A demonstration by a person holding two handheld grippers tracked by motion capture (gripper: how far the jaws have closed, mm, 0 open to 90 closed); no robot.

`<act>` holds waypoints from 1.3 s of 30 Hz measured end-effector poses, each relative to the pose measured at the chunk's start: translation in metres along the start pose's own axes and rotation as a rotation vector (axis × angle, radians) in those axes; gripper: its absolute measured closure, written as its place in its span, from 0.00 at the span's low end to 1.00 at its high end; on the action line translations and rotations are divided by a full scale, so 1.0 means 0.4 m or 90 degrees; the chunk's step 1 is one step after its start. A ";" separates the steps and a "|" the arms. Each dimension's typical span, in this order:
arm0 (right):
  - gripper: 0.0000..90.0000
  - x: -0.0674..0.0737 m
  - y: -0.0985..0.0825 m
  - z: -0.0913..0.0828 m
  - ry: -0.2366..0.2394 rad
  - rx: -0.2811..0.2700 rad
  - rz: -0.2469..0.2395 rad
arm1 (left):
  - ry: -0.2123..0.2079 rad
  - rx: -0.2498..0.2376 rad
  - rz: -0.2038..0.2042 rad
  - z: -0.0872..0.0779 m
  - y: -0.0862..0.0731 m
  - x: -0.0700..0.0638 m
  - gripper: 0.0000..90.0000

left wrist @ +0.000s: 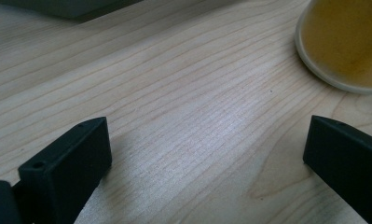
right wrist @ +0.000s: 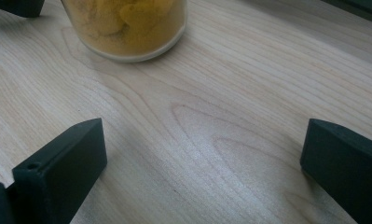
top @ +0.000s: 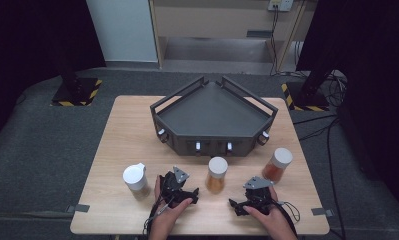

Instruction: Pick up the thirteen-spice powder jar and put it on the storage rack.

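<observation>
Three white-lidded jars stand on the wooden table (top: 122,140): one with brownish contents at the left (top: 135,181), an orange-filled one in the middle (top: 216,174), and a reddish-orange one at the right (top: 277,164). My left gripper (top: 187,193) rests on the table between the left and middle jars, open, with bare wood between its jaws (left wrist: 207,154). The middle jar's base (left wrist: 347,42) lies ahead to its right. My right gripper (top: 237,204) rests near the front edge, open and holding nothing (right wrist: 202,154), with the middle jar (right wrist: 127,23) ahead to its left.
A dark grey angular tray (top: 214,117) with rail handles and small knobs on its front occupies the back middle of the table. Its edge shows in the left gripper view (left wrist: 67,5). Black stands and cables sit on the floor beyond the table.
</observation>
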State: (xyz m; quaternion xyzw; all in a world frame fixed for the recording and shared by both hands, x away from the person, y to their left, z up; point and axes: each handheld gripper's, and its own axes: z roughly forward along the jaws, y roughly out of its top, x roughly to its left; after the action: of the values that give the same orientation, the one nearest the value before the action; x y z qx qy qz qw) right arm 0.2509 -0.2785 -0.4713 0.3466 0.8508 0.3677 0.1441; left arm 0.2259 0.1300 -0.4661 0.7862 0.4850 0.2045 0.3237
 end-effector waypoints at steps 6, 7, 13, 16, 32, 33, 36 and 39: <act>0.00 0.000 0.000 0.000 0.000 0.000 0.000 | -0.004 0.001 0.003 0.001 0.002 0.005 0.00; 0.00 0.000 0.000 0.000 0.000 0.000 0.000 | -0.004 0.001 0.003 0.001 0.002 0.005 0.00; 0.00 0.000 0.000 0.000 0.000 0.000 0.000 | -0.009 0.003 0.006 0.001 0.005 0.010 0.00; 0.00 0.000 0.000 0.000 0.000 0.000 0.000 | -0.018 -0.005 -0.001 -0.006 0.007 0.016 0.04; 0.00 0.000 0.000 0.000 0.000 -0.001 0.000 | -0.019 -0.052 0.030 -0.130 0.064 0.002 0.03; 0.00 0.000 -0.001 0.000 0.000 -0.001 0.000 | -0.019 -0.052 0.030 -0.137 0.068 0.002 0.03; 0.00 0.000 0.000 0.000 0.000 -0.001 0.000 | -0.020 -0.053 0.032 -0.156 0.079 0.002 0.03; 0.00 0.000 -0.001 0.000 0.000 -0.001 0.000 | -0.021 -0.058 0.038 -0.176 0.088 0.001 0.03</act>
State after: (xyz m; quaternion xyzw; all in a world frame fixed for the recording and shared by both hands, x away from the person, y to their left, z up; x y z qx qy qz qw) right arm 0.2508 -0.2786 -0.4714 0.3466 0.8506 0.3682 0.1444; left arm 0.2037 0.1409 -0.3915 0.7881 0.4461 0.2230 0.3607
